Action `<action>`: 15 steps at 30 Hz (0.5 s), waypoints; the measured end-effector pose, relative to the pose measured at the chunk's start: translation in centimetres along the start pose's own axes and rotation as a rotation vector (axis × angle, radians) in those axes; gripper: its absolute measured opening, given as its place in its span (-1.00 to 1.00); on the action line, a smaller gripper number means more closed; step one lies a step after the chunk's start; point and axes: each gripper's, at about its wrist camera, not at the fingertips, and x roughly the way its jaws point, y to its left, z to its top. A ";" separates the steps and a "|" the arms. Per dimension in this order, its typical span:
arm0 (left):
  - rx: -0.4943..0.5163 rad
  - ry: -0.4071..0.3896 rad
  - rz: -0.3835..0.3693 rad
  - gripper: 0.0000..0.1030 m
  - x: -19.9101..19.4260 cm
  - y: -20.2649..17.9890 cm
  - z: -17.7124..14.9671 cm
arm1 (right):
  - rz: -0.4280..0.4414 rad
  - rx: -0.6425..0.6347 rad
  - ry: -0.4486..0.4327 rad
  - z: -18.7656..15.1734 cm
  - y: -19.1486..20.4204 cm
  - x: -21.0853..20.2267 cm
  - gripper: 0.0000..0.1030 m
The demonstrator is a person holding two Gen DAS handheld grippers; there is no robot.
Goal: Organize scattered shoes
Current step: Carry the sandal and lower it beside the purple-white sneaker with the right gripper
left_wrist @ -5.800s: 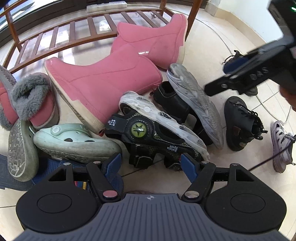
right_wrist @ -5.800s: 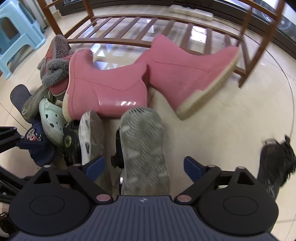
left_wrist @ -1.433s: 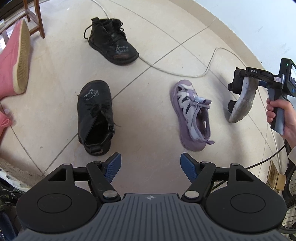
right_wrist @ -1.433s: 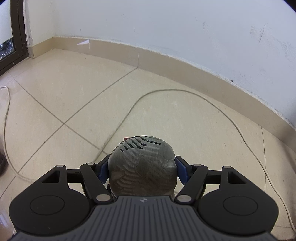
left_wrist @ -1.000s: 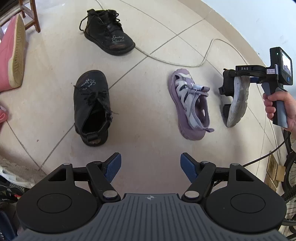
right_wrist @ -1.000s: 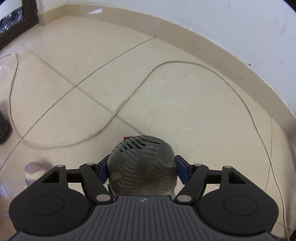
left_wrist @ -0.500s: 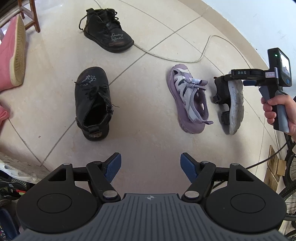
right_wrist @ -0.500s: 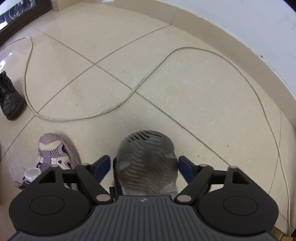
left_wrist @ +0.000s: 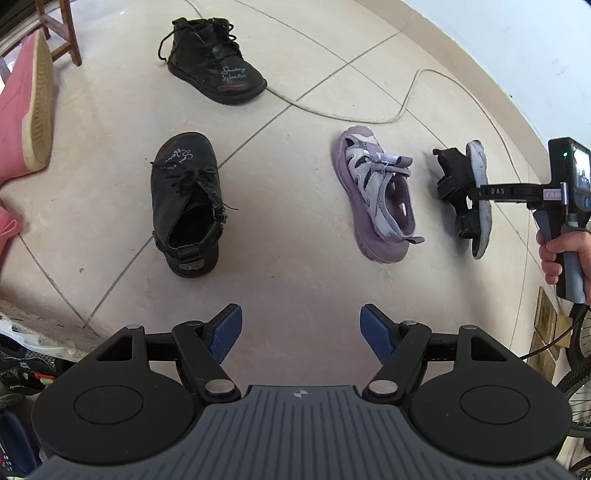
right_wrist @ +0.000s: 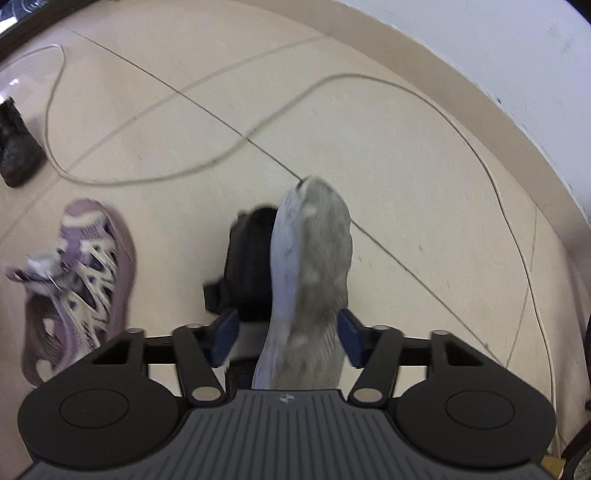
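From the empty, wide-open left claw (left_wrist: 301, 328), past two black boots (left_wrist: 186, 206) and the purple sandal (left_wrist: 376, 199), we find the black sandal (right_wrist: 295, 280) on its side on the floor, the right claw (right_wrist: 288, 332) just closing around its sole without clearly pressing; next, we judge, righting it.

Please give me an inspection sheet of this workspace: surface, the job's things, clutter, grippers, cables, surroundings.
Surface: beige tiled floor, bare between shoes.
Job's things: black sandal on its side beside purple sandal; two black boots, apart; pink boot at the left edge.
Clutter: more shoes piled at lower left.
Grippers: left gripper open, empty; right gripper jaws have just been closing, pads against the black sandal.
Cables: pale cable looping across the floor.
Surroundings: white wall, wooden rack leg, bicycle wheel.
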 end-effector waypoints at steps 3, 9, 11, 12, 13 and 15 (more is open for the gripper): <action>0.003 0.000 0.001 0.42 0.0 -0.1 0.0 | -0.036 0.023 0.000 -0.5 -0.8 0.4 -0.33; -0.001 -0.002 0.006 0.42 -0.1 -0.1 0.0 | -0.031 0.188 0.013 -1.0 -5.2 0.7 -0.55; -0.002 -0.003 0.007 0.42 -0.1 -0.1 0.0 | -0.018 0.245 0.012 -1.1 -6.8 0.7 -0.55; -0.002 -0.004 0.007 0.42 -0.1 -0.1 0.0 | -0.015 0.258 0.012 -1.3 -7.2 0.6 -0.54; -0.003 -0.004 0.006 0.42 -0.1 -0.1 0.0 | -0.016 0.267 0.012 -1.4 -7.6 0.7 -0.53; -0.003 -0.004 0.004 0.42 -0.1 -0.2 0.0 | -0.034 0.272 0.010 -1.5 -8.3 0.7 -0.53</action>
